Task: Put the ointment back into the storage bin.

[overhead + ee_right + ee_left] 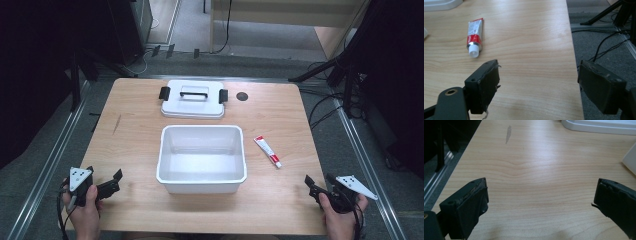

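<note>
High view: white bin (201, 160) mid-table, lid (193, 100) behind it, tube (267, 151) just right of bin. Left gripper (114, 182) and right gripper (311, 186) rest at near corners, both released, empty.
Left gripper view: jaws wide apart over bare table (531, 182).
Right gripper view: jaws spread, nothing between; tube (474, 37) lies ahead, apart.
</note>
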A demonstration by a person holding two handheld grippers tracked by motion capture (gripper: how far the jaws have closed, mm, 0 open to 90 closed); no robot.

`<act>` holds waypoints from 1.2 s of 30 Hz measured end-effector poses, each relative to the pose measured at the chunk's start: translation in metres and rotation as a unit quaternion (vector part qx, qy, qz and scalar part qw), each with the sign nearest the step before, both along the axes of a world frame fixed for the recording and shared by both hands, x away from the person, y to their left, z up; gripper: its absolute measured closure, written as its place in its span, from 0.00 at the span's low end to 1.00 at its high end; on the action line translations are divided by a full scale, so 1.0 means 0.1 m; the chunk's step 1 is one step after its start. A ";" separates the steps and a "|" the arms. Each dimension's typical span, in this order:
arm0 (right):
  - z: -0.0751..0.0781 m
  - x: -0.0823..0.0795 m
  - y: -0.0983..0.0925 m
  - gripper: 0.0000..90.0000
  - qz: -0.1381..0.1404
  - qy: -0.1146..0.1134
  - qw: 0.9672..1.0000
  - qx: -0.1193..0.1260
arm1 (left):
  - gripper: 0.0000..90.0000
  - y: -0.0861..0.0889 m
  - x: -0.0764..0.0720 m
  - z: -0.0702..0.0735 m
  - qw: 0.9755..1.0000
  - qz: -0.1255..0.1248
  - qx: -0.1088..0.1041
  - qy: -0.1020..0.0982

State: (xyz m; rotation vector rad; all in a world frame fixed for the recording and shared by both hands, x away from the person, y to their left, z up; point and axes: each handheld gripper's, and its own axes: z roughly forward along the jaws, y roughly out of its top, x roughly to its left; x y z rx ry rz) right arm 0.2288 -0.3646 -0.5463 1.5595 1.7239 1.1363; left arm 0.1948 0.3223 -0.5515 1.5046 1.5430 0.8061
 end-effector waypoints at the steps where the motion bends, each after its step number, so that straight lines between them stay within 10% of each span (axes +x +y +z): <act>1: 0.00 0.01 0.00 0.20 0.001 0.004 1.000 -0.003 | 0.00 0.00 -0.01 0.00 1.000 0.000 0.007 -0.001; 9: 0.19 0.14 0.10 0.21 0.032 0.064 0.997 -0.039 | 0.00 -0.04 -0.01 0.00 0.999 -0.017 0.024 -0.013; 14: 0.37 0.27 0.21 0.22 0.058 0.118 0.988 -0.077 | 0.00 -0.06 -0.01 0.00 0.999 -0.020 0.026 -0.014; 28: 0.67 0.67 0.48 0.21 0.118 0.285 0.939 -0.153 | 0.00 -0.07 0.00 0.00 0.999 -0.025 0.035 -0.011; 36: 0.71 0.84 0.65 0.21 0.133 0.344 0.911 -0.186 | 0.00 -0.07 0.00 0.00 0.999 -0.026 0.033 -0.010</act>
